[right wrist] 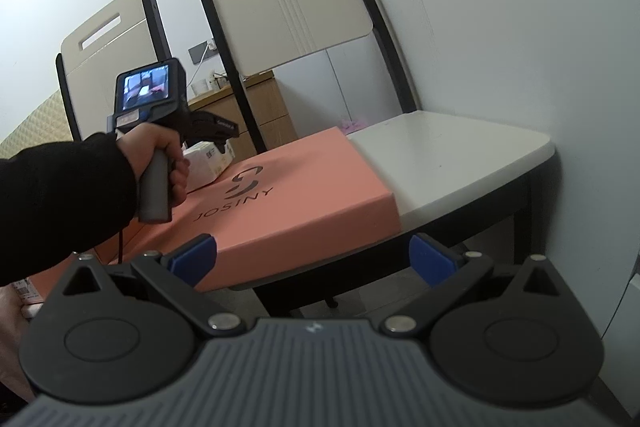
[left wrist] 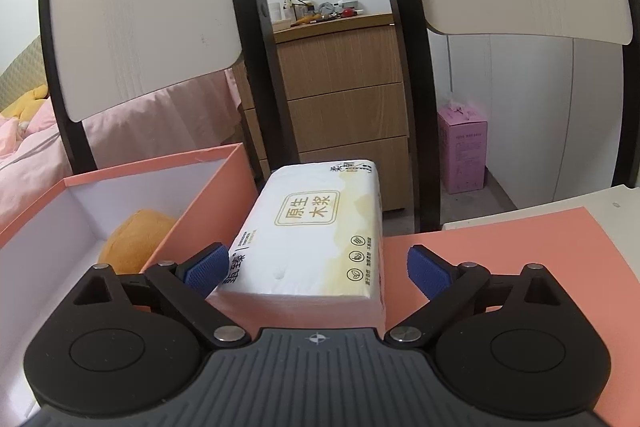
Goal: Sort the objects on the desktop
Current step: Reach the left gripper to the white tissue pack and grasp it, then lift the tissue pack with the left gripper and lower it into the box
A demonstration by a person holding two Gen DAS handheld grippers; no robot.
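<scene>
Left gripper spread wide around tissue pack, blue pads either side, left one about touching, right one clear of it. Nothing squeezed yet. Pack sits on salmon box lid, right beside open box with orange plush toy inside, so guessing pack goes in there next. Right gripper also wide, empty, hanging back off table edge, probably just staying out of the way.
</scene>
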